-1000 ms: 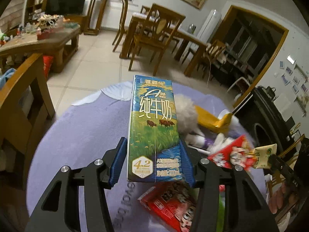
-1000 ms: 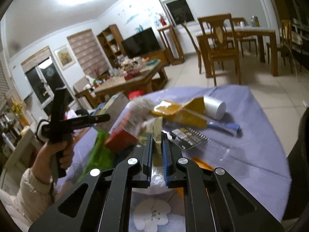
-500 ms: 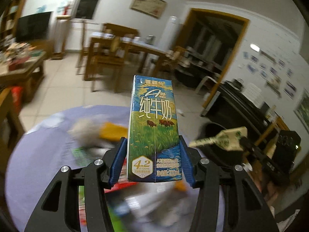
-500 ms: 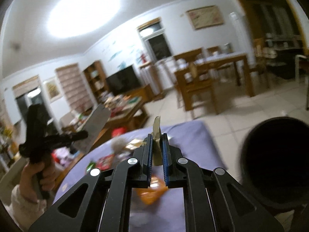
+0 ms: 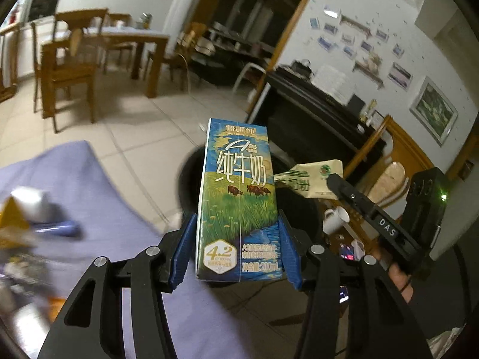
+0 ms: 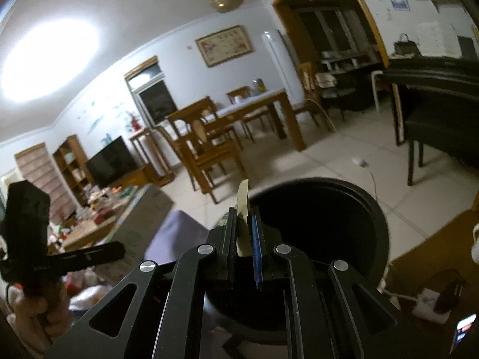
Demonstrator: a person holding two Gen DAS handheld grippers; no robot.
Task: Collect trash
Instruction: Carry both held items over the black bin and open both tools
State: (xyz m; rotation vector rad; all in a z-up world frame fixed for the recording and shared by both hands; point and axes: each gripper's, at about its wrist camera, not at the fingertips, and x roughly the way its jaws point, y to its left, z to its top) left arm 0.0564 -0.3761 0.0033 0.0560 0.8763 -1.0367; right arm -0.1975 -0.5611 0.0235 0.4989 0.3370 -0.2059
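left gripper [image 5: 238, 251] jaws pinching upright milk carton [image 5: 238, 200] | right gripper [image 6: 244, 239] jaws pinching flattened beige carton [image 6: 243, 215] | both over black bin [image 6: 329, 227]

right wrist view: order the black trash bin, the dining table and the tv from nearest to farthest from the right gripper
1. Black trash bin: just beyond and below the right gripper, which is shut on a flattened beige carton.
2. Dining table: across the tiled floor, mid-room, chairs around it.
3. TV: far left, against the wall beside the shelves; not far behind the table.
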